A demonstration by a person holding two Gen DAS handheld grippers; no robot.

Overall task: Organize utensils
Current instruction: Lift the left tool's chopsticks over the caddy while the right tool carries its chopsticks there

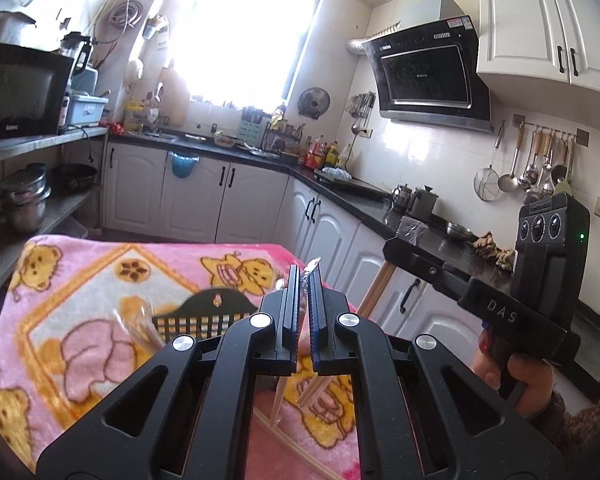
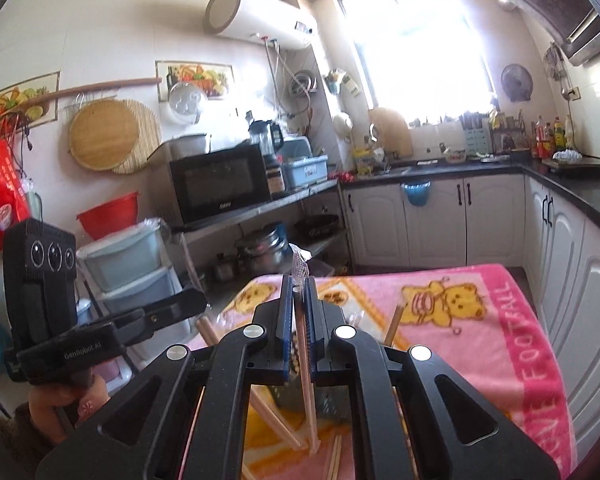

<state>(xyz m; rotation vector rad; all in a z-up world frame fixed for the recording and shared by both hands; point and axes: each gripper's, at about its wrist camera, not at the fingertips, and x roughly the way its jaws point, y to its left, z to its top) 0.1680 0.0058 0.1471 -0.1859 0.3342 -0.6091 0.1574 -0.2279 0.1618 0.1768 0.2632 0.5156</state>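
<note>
My left gripper (image 1: 304, 280) is shut on the crinkled top of a clear plastic sleeve (image 1: 313, 266); pale wooden chopsticks (image 1: 315, 394) hang in it below the jaws. Behind stands a black slotted utensil holder (image 1: 216, 312) on the pink blanket. My right gripper (image 2: 299, 286) is shut on another clear sleeve (image 2: 300, 266) with a chopstick (image 2: 309, 396) hanging down. Loose chopsticks (image 2: 270, 414) lie under it beside the dark holder (image 2: 290, 398). In the left wrist view the right gripper (image 1: 394, 244) is off to the right with a wooden stick (image 1: 374, 292) below it.
A pink bear-print blanket (image 1: 80, 280) covers the table. White cabinets (image 1: 332, 236) and a black counter run along the right. A metal shelf with a microwave (image 2: 220, 182) and pots stands on the left. A hand (image 2: 60, 404) holds the left gripper (image 2: 198, 298).
</note>
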